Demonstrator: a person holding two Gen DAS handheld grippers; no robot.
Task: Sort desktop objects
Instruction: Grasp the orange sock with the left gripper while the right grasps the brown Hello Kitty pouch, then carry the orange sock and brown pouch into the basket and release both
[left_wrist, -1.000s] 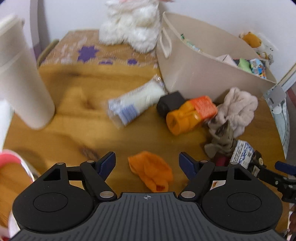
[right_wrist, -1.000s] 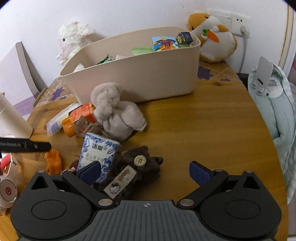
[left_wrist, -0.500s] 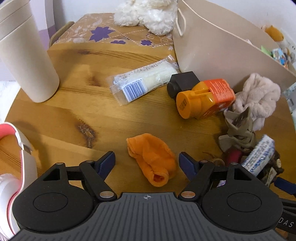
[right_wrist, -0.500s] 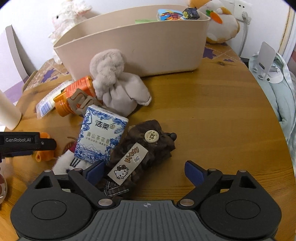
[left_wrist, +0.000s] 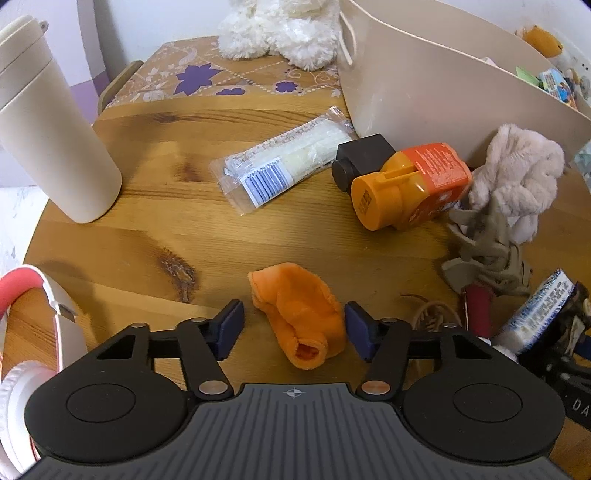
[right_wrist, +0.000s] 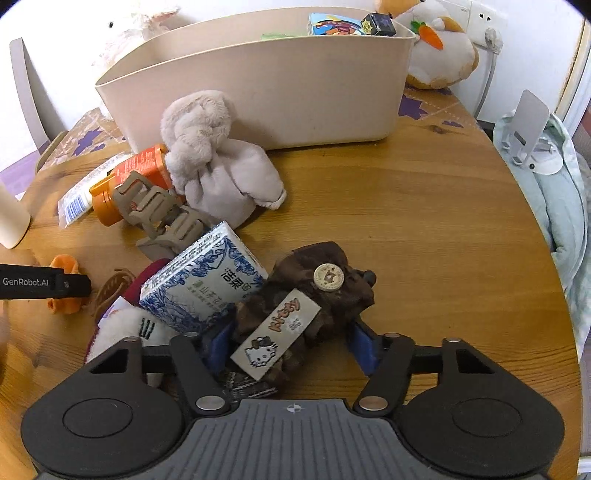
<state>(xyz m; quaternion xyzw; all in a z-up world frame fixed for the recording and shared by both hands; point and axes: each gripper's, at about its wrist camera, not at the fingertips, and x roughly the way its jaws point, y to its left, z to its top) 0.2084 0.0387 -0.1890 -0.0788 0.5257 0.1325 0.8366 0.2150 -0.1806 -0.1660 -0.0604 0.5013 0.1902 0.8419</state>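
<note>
We've got both grippers down over the wooden table (left_wrist: 155, 229), each straddling a soft item. Our left gripper (left_wrist: 294, 326) has just been closing, and the orange cloth piece (left_wrist: 301, 314) lies between its blue pads; the right-hand pad looks to be just touching the fabric while the left-hand one stands clear, so nothing is clamped. That cloth reads as light and floppy with a rolled open end toward us; we'd judge the thick bunched middle the best place to pinch, since a thin edge would likely slip out or trail.

Over on the other side, our right gripper (right_wrist: 291, 343) has also just been closing, around the brown plush pouch (right_wrist: 314, 291) with its cartoon-cat label. The pads sit at both flanks, the left one tucked in beside the blue-and-white tissue pack (right_wrist: 201, 282) leaning on the pouch; whether they're pressing yet we can't quite tell. The pouch looks soft and squashy, so it should compress before it holds. Our worry is that the tissue pack gets dragged along or tips.

The beige bin (right_wrist: 280, 88) stands at the back of the table, well apart from both items, and we take it to be where they go
</note>
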